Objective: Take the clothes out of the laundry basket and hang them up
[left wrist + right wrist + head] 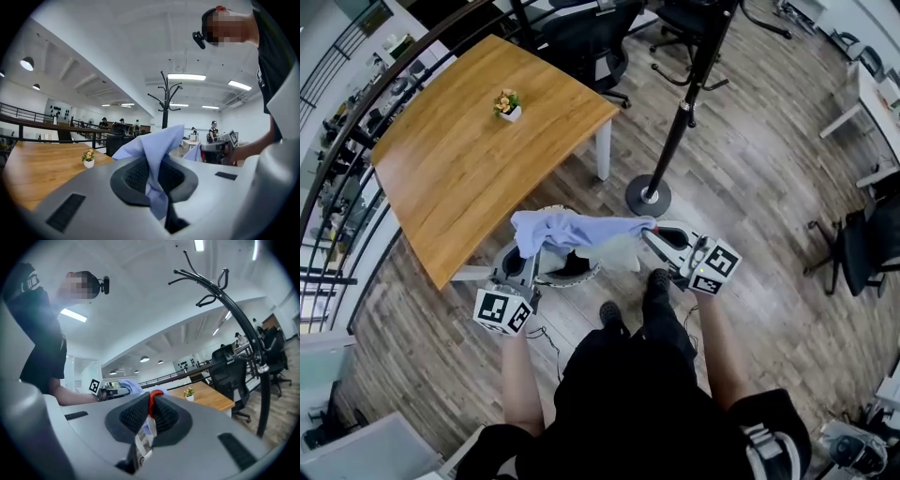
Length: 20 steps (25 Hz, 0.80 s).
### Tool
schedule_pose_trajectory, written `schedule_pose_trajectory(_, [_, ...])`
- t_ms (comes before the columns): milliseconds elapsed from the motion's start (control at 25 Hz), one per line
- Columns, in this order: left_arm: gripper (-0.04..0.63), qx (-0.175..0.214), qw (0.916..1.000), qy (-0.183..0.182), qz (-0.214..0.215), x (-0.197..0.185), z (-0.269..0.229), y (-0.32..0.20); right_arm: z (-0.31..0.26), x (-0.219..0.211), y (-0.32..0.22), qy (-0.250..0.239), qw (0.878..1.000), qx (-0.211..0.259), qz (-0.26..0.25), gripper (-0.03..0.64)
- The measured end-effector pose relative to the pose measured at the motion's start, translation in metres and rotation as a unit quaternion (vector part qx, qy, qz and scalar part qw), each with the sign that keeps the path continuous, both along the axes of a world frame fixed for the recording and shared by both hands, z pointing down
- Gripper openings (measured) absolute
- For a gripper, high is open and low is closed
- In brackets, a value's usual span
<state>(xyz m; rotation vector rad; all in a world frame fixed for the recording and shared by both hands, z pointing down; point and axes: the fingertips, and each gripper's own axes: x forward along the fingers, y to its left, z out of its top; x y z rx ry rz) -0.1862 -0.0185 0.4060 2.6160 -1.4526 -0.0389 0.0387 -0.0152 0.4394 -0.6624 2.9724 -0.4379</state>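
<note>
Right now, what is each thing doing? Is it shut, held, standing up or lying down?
Left tool: shut on the blue garment.
Right tool: shut on the garment's red loop and label.
The blue garment: lifted, stretched between both tools.
Laundry basket: on the floor below the garment, partly hidden.
Coat rack: upright, hooks bare.
Flower pot: upright on the table.

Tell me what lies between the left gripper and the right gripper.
A light blue garment spans the gap, with the left gripper and the right gripper each shut on one end of it. The head view shows this.
</note>
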Motion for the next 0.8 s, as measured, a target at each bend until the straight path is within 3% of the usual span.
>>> schedule_pose_trajectory(280, [0.035,-0.043,0.9988,-0.019,-0.01,0.033,0.05,-0.026,-0.009,0.032,-0.023,0.004,1.0,0.008,0.003,0.018])
schedule_pose_trajectory(400, [0.035,-0.088,0.996,-0.015,-0.01,0.046,0.089,-0.039,-0.006,0.041,-0.032,0.013,1.0,0.007,-0.002,0.018])
schedule_pose_trajectory(560, [0.035,-0.166,0.9861,-0.003,-0.002,0.067,0.147,-0.043,-0.005,0.052,-0.043,0.016,1.0,0.004,-0.011,0.018])
schedule_pose_trajectory(720, [0.037,-0.223,0.9738,-0.032,0.027,0.097,0.187,-0.036,-0.013,0.064,-0.053,0.023,0.999,0.011,-0.026,0.018])
schedule_pose_trajectory(800, [0.039,-0.257,0.9639,-0.054,0.045,0.112,0.207,-0.031,-0.02,0.07,-0.059,0.025,0.999,0.017,-0.036,0.018])
